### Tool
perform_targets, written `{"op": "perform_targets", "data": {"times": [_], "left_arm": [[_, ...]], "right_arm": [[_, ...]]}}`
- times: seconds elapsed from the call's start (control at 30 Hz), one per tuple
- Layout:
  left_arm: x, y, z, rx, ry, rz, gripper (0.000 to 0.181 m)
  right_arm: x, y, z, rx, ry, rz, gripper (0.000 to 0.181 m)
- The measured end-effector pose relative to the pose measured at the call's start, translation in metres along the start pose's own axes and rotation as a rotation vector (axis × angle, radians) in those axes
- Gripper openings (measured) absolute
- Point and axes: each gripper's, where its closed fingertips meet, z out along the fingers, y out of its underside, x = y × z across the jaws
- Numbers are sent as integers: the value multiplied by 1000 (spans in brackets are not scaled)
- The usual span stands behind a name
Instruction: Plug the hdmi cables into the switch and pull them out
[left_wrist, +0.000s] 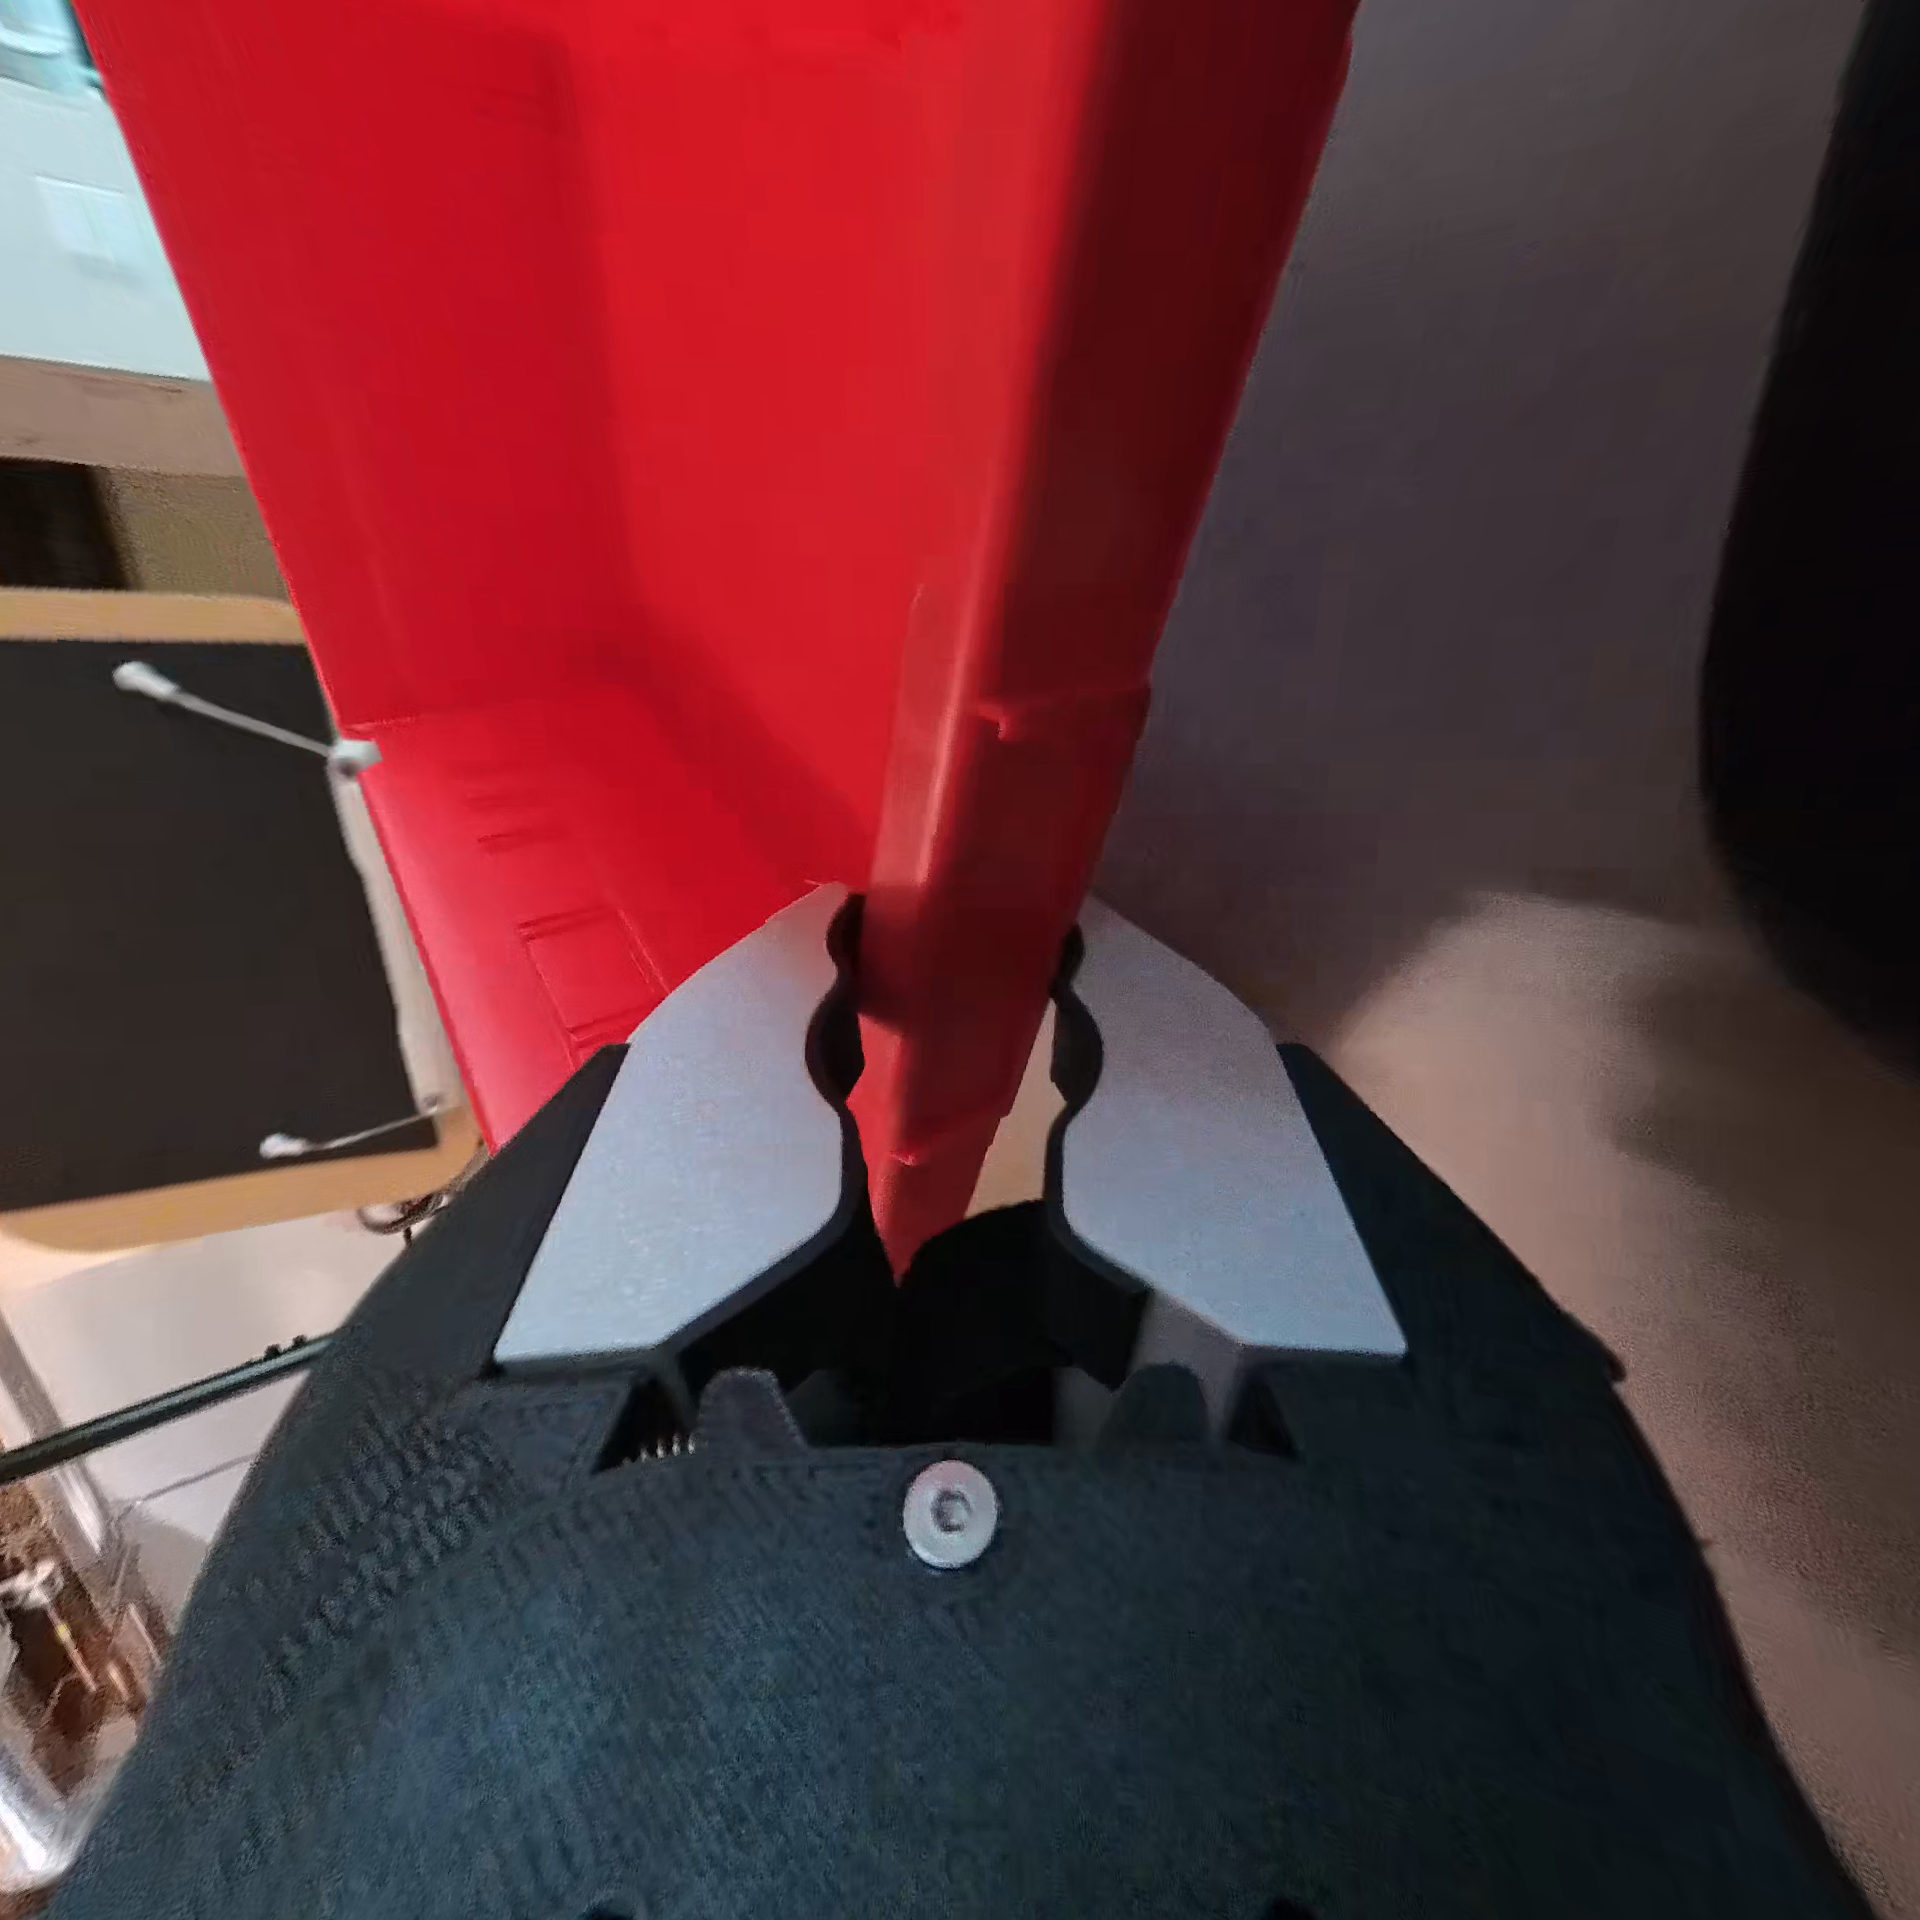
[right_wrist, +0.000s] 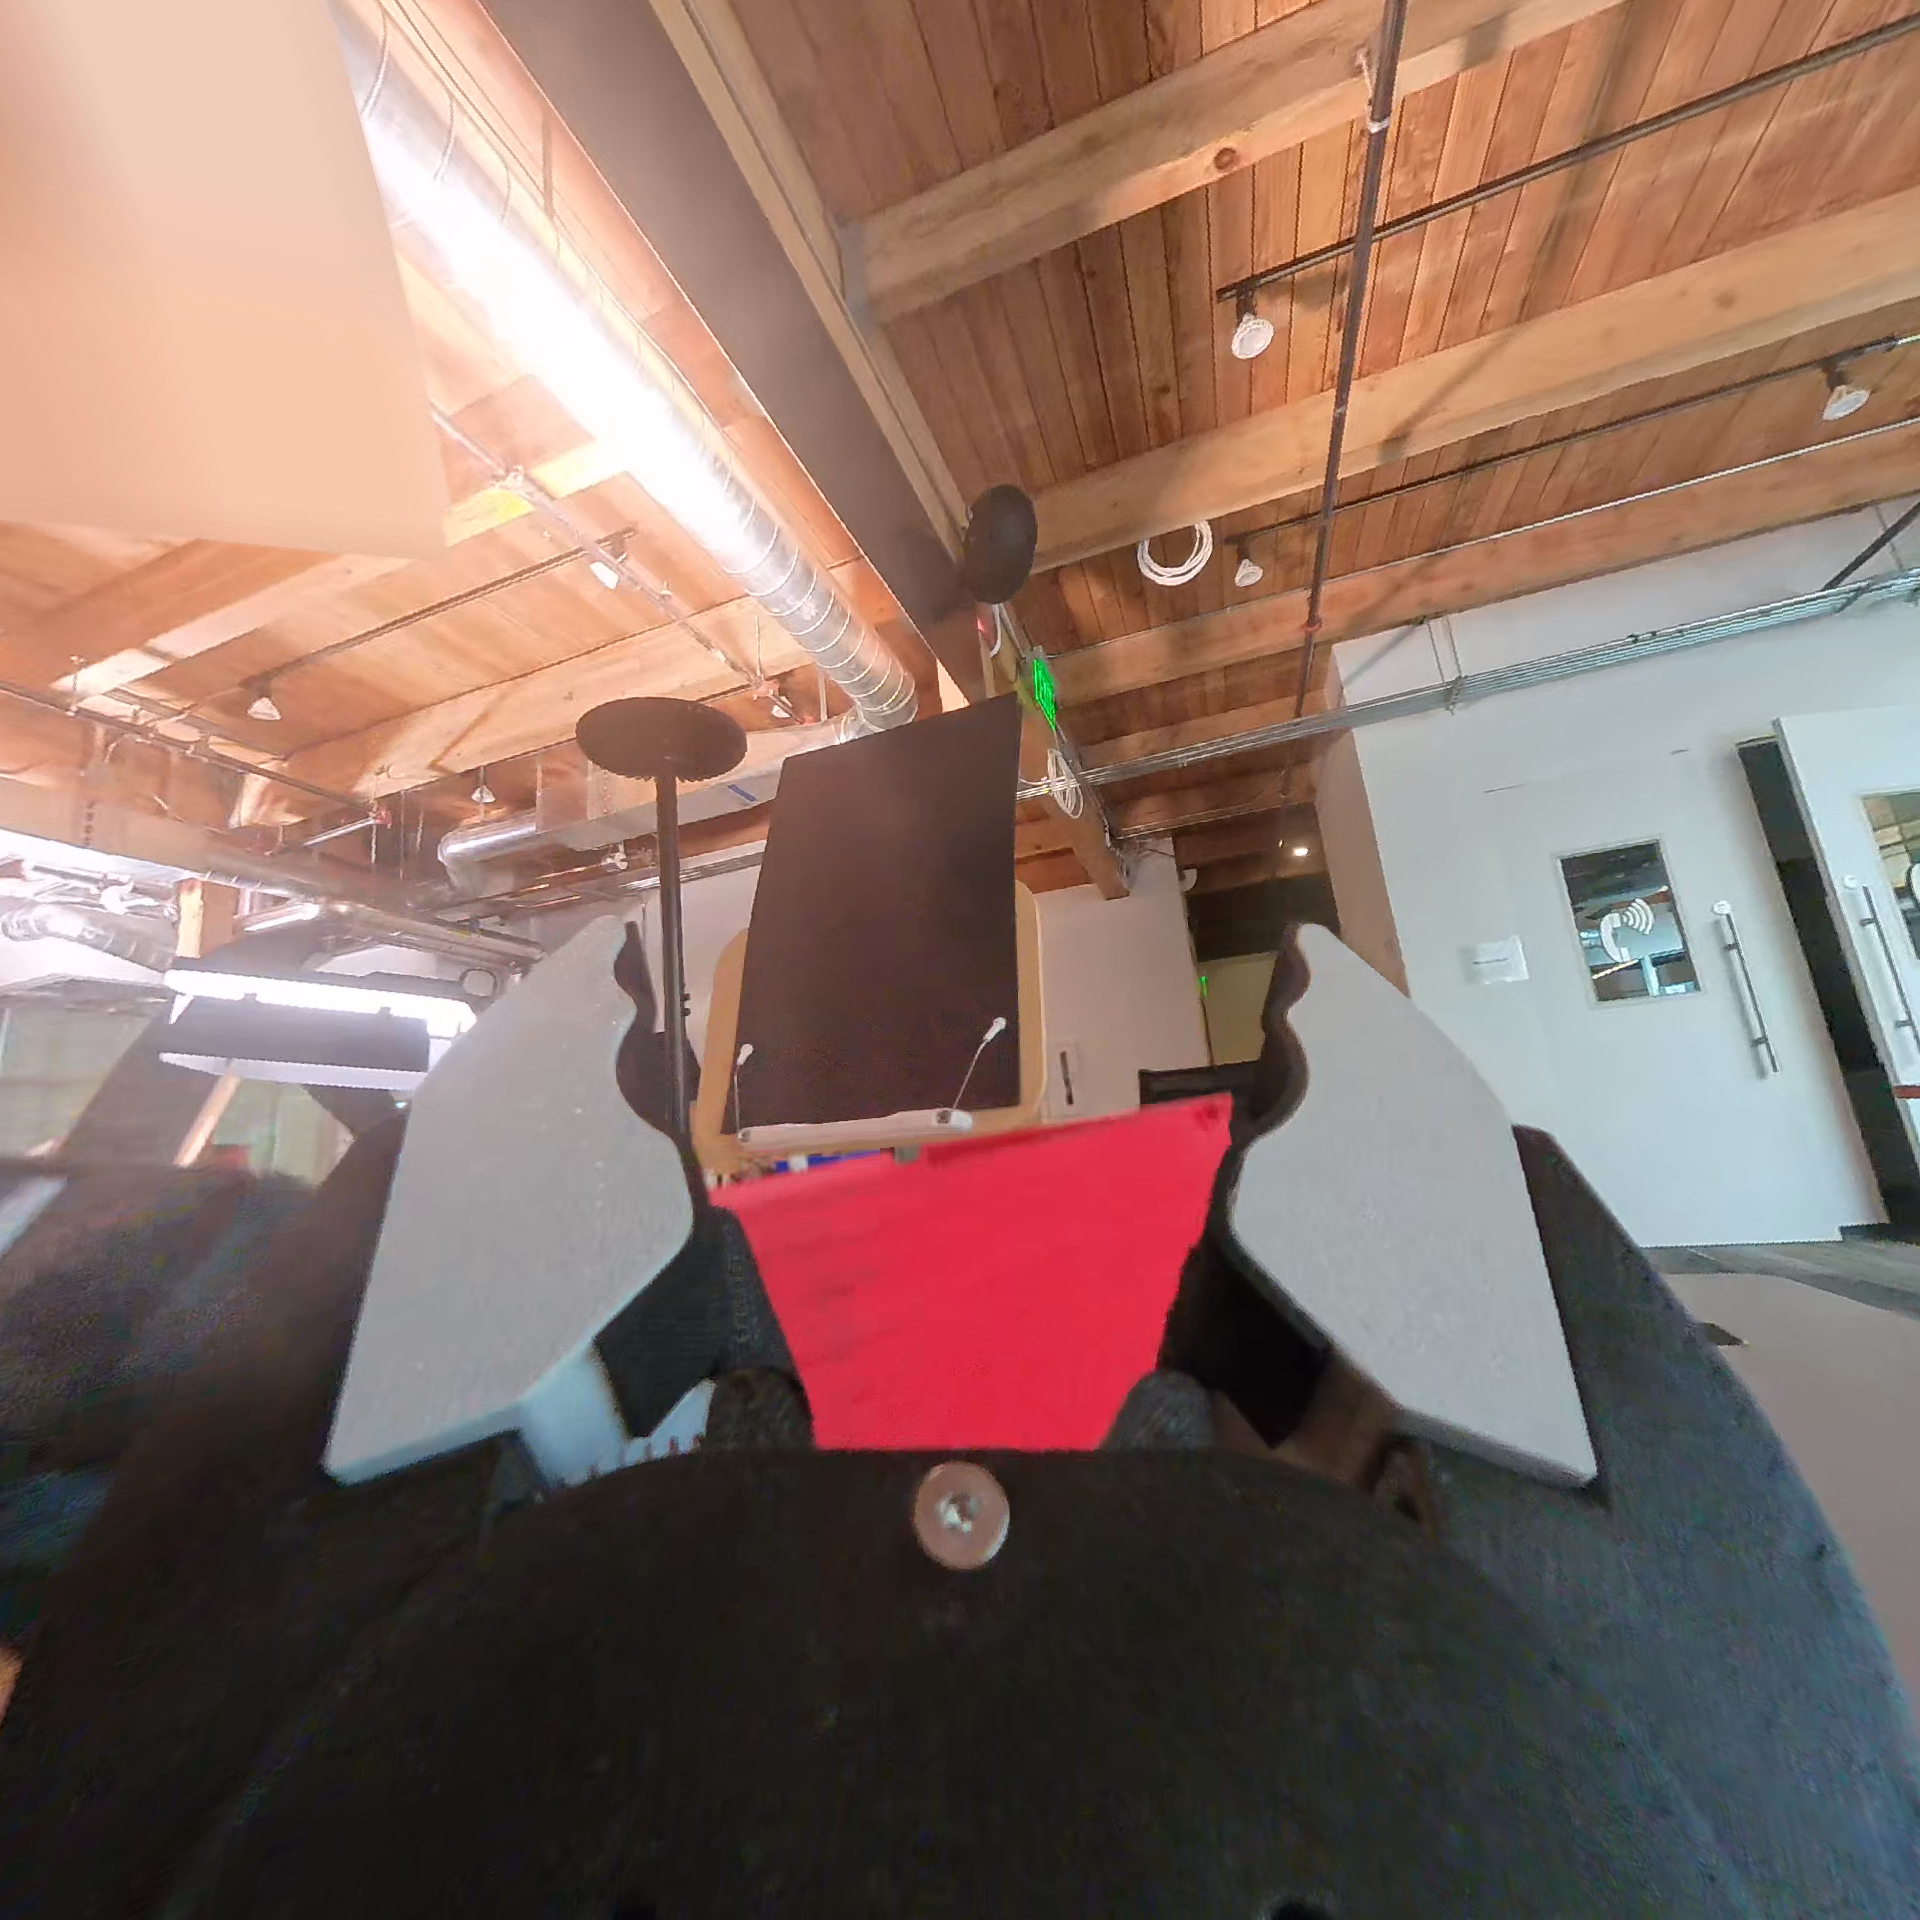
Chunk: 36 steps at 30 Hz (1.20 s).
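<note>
While no cables or switch show, left gripper (left_wrist: 961, 1029) fingers clamp a red plastic piece (left_wrist: 675, 416) running lengthwise ahead. Right gripper (right_wrist: 961, 1049) fingers spread wide around a red piece (right_wrist: 977, 1278), not visibly gripping.

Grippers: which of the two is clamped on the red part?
The left gripper: its fingers pinch the red part's edge. The right gripper is spread wide, fingers apart.

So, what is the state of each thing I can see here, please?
left gripper: shut on the red plastic part.
red plastic part: held by a thin wall, blurred.
right gripper: open, red surface between its fingers, contact unclear.
black board: upright, tilted back.
</note>
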Motion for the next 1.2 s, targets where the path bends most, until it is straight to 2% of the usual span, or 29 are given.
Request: {"op": "perform_targets", "data": {"times": [0.1,0.23,0.3,0.4,0.47,0.5,0.57,0.63,0.67,0.7,0.73,0.8,0.87,1.07,1.13,1.17,1.2], "left_arm": [[22,-14,12,4,60,11,32],[22,-27,13,54,-28,19,36],[14,-27,6,97,-76,-86,57],[0,-23,-28,256,-73,-349,73],[-16,-8,-61,382,-109,-548,81],[-25,10,-74,404,-149,-624,83],[-35,60,-92,351,-236,-723,86],[-30,116,-97,238,-268,-770,86],[-25,141,-97,184,-270,-785,85],[-18,164,-96,135,-263,-791,85],[-11,184,-95,86,-252,-789,83],[-2,216,-93,8,-242,-768,80],[3,237,-88,-50,-227,-739,76],[13,269,-56,-191,-131,-594,70],[20,278,-43,-252,-103,-540,61],[21,282,-39,-262,-106,-542,46],[21,281,-37,-243,-101,-559,42]], "right_arm": [[6,-2,-1,10,27,3,111],[9,-2,-1,16,44,-3,109],[11,-3,-2,17,59,-36,109],[5,-9,-2,43,42,-95,110],[-11,-13,-3,65,-17,-179,111],[-24,-13,-3,70,-63,-238,111],[-59,-2,-5,38,-222,-335,105],[-99,36,-13,-139,-428,-415,80],[-108,65,-20,-302,-489,-523,57],[-111,94,-26,-473,-530,-653,56],[-111,119,-32,-622,-556,-758,65],[-114,153,-43,-806,-633,-874,76],[-112,171,-45,-909,-642,-948,76],[-99,197,-52,-1239,-629,-824,77],[-91,204,-54,-1321,-606,-840,62],[-82,205,-54,-1354,-580,-892,54],[-70,205,-54,-1393,-557,-958,43]]}}
